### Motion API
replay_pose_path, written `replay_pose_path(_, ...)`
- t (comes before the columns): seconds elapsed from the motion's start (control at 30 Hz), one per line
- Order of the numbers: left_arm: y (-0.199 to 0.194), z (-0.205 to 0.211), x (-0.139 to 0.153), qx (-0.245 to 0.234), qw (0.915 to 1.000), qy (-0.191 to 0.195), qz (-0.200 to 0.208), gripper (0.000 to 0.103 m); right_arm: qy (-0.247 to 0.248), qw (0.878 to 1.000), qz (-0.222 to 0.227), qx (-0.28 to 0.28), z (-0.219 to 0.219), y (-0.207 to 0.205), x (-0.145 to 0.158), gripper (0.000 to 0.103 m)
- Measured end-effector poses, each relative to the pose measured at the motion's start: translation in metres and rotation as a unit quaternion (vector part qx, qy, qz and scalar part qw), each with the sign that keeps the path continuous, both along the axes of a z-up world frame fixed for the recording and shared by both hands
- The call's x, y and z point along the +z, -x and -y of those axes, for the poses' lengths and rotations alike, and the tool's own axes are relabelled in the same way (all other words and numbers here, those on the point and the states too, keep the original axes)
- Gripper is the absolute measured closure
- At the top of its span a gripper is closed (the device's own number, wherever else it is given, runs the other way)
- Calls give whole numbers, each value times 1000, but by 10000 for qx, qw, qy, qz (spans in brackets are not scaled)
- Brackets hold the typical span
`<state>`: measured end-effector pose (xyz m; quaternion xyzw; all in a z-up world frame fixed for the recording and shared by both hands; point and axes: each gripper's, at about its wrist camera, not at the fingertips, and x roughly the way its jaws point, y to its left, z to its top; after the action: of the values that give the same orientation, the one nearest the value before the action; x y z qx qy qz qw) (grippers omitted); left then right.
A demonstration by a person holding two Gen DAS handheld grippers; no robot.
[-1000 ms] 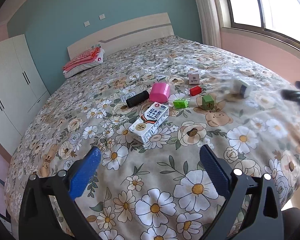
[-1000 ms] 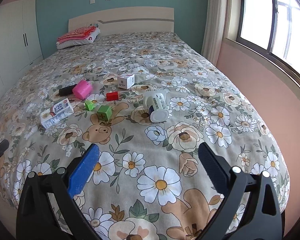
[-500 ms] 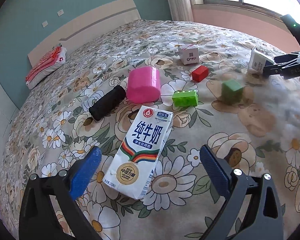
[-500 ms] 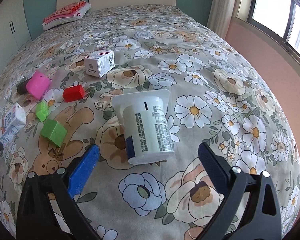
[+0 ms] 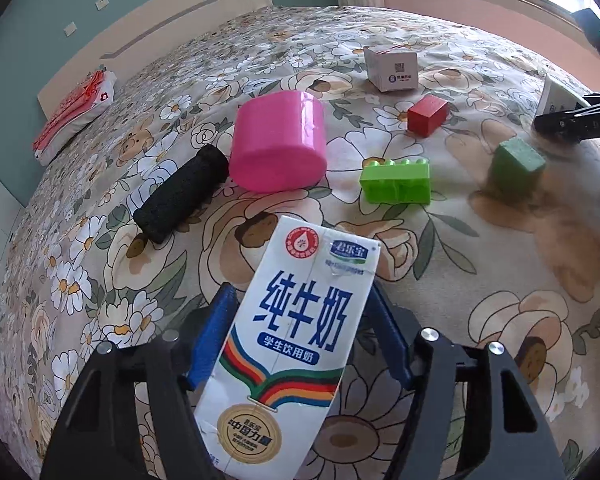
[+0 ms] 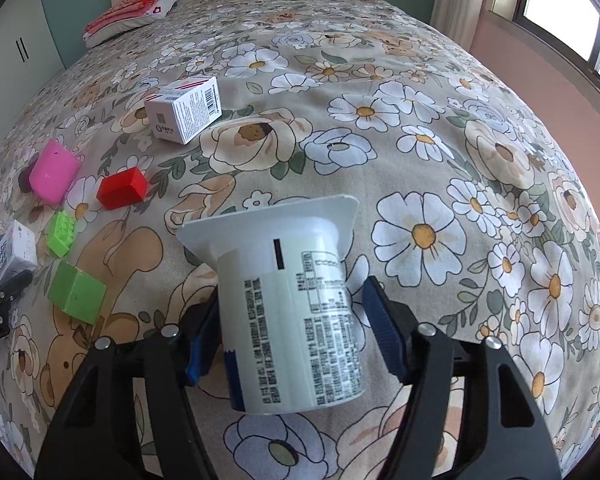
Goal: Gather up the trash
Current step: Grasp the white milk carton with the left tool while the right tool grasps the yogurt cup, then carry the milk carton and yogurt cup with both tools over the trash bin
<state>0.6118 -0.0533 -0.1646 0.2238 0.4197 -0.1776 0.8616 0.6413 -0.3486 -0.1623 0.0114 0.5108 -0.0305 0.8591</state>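
Observation:
A white milk carton (image 5: 296,344) with blue lettering lies on the floral bedspread between the blue pads of my left gripper (image 5: 300,320); the jaws stand close on both its sides, touching or nearly so. A white yogurt cup (image 6: 292,316) lies on its side between the pads of my right gripper (image 6: 290,328); the left pad touches it and a small gap shows at the right pad. A small white box (image 5: 392,65) lies further back, and it also shows in the right wrist view (image 6: 184,110).
On the bed lie a pink cup (image 5: 278,146), a black roll (image 5: 182,192), a red block (image 5: 427,115), a lime toy brick (image 5: 396,181) and a green cube (image 5: 516,168). A folded red-and-white cloth (image 6: 134,6) lies near the headboard. A window is at the right.
Both grippers moved forward and down onto the bed. The left jaws narrowed around the milk carton and the right jaws narrowed around the yogurt cup.

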Motion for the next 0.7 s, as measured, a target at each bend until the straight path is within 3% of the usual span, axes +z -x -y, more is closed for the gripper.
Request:
replay_pose_path(0.07,1,-1,2,198,9997,113,-16,39,59,10000,60,32,-4,2,1,54)
replay_pose_path(0.13,4,-4,11,381,9987,327,-79,48,-28,10000,78,-19,-3,5,5,55)
replay_pose_path(0.33,21,-9,39,746,9942,751,-213,54,-238,9995,187,4,-6,29,29,55)
replay_pose_path(0.5,49,-11,82,913,9919,880,-28,54,-179,9986,462,157,-17,61,76,55)
replay_pose_path(0.7,100,-20,156,1118,9874,1028,438,54,-211,9945,939,410,-34,113,154,55)
